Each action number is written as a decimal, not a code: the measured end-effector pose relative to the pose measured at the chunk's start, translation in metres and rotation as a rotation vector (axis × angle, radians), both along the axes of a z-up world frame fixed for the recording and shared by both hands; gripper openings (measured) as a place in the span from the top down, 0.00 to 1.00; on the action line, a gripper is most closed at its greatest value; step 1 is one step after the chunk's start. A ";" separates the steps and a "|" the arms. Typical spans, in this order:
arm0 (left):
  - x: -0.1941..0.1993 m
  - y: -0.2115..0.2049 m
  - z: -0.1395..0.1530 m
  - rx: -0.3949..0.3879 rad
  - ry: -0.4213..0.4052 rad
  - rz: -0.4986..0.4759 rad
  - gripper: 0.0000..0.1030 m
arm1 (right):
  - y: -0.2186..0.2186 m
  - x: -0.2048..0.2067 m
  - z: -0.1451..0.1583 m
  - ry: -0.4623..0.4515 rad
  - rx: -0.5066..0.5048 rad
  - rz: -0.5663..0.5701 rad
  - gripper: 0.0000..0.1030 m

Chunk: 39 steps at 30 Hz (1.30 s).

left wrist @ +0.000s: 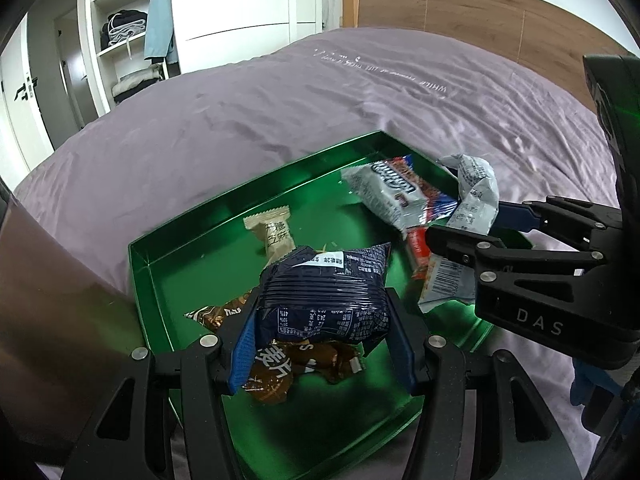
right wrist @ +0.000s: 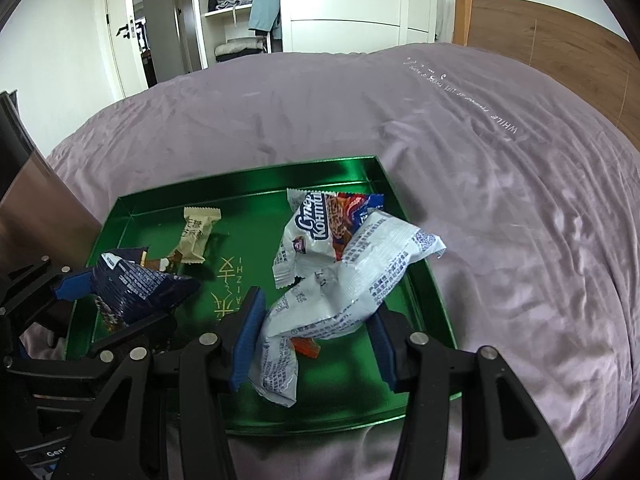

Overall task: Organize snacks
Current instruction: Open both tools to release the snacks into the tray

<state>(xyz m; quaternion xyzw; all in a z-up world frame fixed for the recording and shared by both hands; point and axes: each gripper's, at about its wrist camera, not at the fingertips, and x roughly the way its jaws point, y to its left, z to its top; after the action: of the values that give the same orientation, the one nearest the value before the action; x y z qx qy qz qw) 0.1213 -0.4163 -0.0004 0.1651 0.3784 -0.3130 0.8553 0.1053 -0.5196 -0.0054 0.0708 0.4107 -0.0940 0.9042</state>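
Both grippers hang over the green tray (right wrist: 256, 176), which lies on the purple bedspread (right wrist: 500, 184), and each already carries a snack, so the coming move looks like a set-down into the tray, not a reach.

The left gripper (left wrist: 322, 328) is clenched on a dark blue packet (left wrist: 324, 296); the pads press its two sides and the packet bulges up between them. Its long axis runs across the jaws, and it hangs above the tray's near left corner, directly over a brown wrapper (left wrist: 276, 372) that lies on the tray floor there. I judge that releasing here would stack it on that wrapper.

The right gripper (right wrist: 316, 344) grasps a white crumpled packet (right wrist: 360, 276). The packet's long axis runs away from the jaws toward the tray's far right corner, its upper end lolling over the right edge region and its lower end drooping toward the near edge. It hangs above the tray's right half.

In the tray: a beige candy (right wrist: 198, 236) near the far left part, a white-and-red wafer packet (right wrist: 316, 228) toward the far right, partly under the white one, a small orange-red wrapper (right wrist: 306, 346) beneath the right jaws, and the brown wrapper at the left. Gold lettering marks the bare middle of the floor, which I judge the freest spot for either packet
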 end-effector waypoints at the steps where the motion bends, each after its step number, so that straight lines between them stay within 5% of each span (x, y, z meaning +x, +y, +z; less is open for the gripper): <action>1: 0.001 -0.001 -0.002 0.006 -0.005 0.002 0.50 | 0.000 0.002 -0.003 0.006 -0.002 0.003 0.61; 21: 0.001 -0.006 -0.005 0.038 -0.022 0.014 0.47 | -0.008 -0.001 -0.015 0.023 0.030 -0.006 0.55; 26: 0.001 -0.004 -0.002 0.039 -0.015 0.028 0.43 | -0.014 -0.006 -0.011 0.011 0.038 -0.021 0.22; 30: 0.003 -0.001 0.001 0.031 -0.012 0.054 0.39 | -0.016 -0.010 -0.006 0.003 0.033 -0.023 0.19; 32: 0.003 0.001 0.005 0.022 -0.009 0.059 0.38 | -0.016 -0.013 -0.001 -0.005 0.029 -0.024 0.09; 39: -0.003 0.005 0.022 0.004 -0.037 0.060 0.36 | -0.014 -0.023 0.020 -0.021 0.009 -0.028 0.08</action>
<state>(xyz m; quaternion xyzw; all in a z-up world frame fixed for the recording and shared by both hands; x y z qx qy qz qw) 0.1179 -0.4116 0.0213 0.1610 0.3681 -0.2832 0.8709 0.0827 -0.5333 0.0144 0.0816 0.4004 -0.1041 0.9067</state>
